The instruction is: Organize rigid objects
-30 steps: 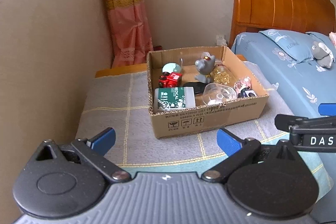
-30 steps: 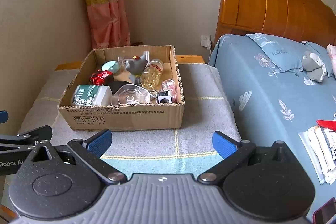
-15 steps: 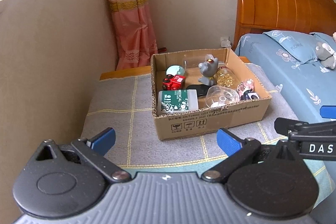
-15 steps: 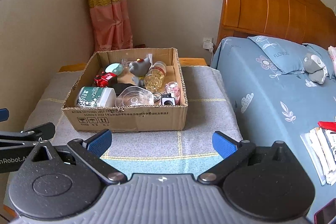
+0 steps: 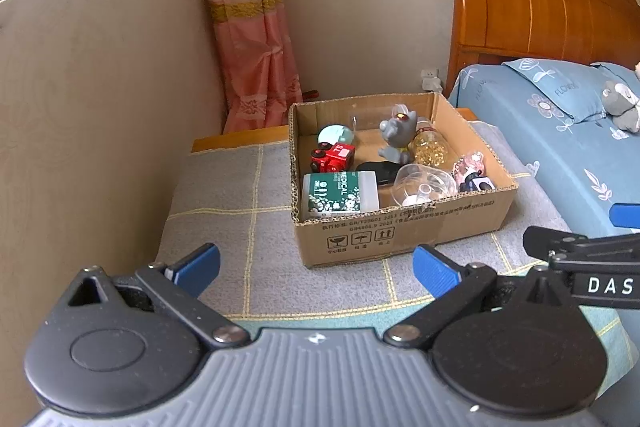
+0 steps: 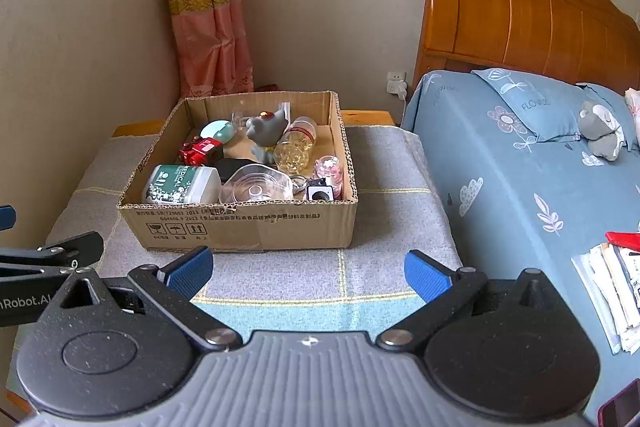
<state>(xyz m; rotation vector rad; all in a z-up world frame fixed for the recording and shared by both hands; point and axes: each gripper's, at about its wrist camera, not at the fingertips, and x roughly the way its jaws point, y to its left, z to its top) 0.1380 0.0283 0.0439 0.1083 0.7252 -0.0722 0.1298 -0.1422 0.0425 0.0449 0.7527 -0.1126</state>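
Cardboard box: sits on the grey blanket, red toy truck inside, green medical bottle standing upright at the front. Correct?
Not quite. The green medical bottle lies on its side at the front, as the right wrist view shows. The rest holds: the cardboard box sits on the grey blanket, with the red toy truck inside.

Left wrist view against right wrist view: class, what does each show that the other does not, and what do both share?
Only the left wrist view shows the right gripper at its edge. Only the right wrist view shows the stack of papers on the bed and the left gripper. Both show the cardboard box of small objects, the curtain and the headboard.
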